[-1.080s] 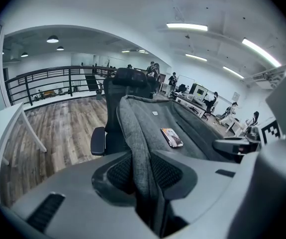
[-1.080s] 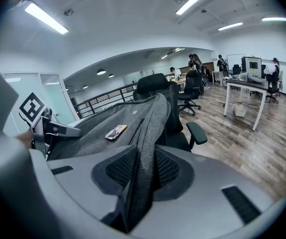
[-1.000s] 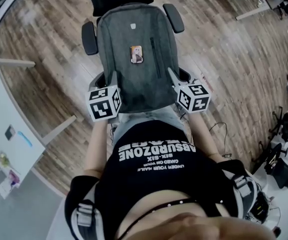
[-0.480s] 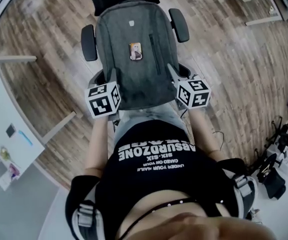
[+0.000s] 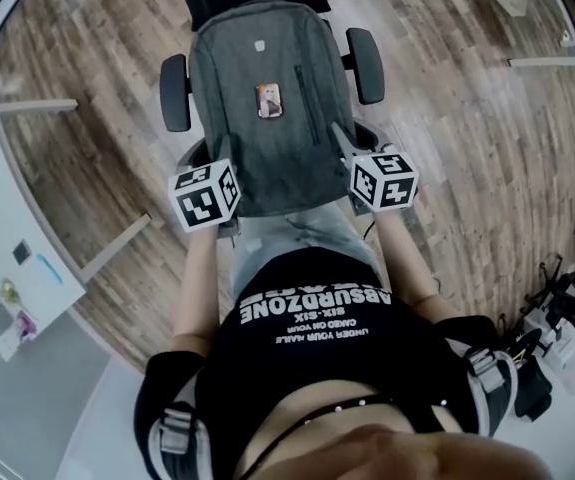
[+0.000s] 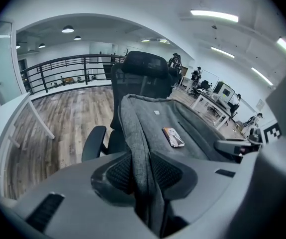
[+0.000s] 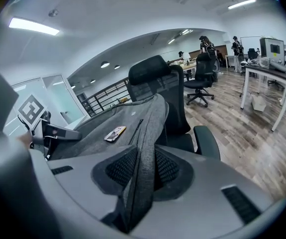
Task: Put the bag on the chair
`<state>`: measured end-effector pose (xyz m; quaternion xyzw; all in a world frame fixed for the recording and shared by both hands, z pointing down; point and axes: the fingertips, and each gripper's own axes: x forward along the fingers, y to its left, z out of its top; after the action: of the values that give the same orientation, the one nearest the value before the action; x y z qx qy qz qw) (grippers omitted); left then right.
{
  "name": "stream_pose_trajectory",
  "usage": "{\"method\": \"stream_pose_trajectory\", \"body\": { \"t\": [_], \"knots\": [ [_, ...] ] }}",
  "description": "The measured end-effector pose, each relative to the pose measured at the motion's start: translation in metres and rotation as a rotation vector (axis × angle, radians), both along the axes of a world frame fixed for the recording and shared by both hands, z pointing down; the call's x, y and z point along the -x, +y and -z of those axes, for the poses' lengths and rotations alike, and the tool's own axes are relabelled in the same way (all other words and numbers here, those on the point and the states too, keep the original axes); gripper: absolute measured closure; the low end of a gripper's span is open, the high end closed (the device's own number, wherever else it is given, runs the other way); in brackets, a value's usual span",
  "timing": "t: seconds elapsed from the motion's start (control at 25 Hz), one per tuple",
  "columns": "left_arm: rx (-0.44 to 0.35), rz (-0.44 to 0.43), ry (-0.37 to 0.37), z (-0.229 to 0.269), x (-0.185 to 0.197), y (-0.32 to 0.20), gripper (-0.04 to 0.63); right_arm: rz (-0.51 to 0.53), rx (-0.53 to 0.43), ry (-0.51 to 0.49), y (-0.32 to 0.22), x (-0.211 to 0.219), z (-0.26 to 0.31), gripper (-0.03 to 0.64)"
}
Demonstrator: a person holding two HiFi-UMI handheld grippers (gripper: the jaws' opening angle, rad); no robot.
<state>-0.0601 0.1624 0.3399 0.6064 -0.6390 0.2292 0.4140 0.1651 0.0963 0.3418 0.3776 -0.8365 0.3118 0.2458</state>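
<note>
Soft, floppy bag (image 5: 262, 118), probably light. Pinched at side seams by fingers (image 6: 114, 172) of left gripper (image 6: 142, 176), right gripper (image 7: 142, 173). Good hold: both edges, over chair (image 5: 367, 63).

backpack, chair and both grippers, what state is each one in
backpack: front-up over the chair, gripped at both side edges
chair: upright, seat hidden under the backpack
left gripper: shut on the backpack's left edge
right gripper: shut on the backpack's right edge
</note>
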Motion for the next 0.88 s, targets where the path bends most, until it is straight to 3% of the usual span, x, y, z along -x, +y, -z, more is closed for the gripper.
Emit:
{"method": "stream_pose_trajectory", "body": {
  "t": [0.4, 0.88],
  "knots": [
    [0.026, 0.039, -0.009, -0.032, -0.008, -0.028, 0.492, 0.033, 0.034, -0.018, -0.038, -0.006, -0.037, 0.522],
    [0.094, 0.013, 0.019, -0.074, 0.001, -0.065, 0.492, -0.013, 0.093, 0.002, -0.069, -0.001, -0.077, 0.522]
  ]
}}
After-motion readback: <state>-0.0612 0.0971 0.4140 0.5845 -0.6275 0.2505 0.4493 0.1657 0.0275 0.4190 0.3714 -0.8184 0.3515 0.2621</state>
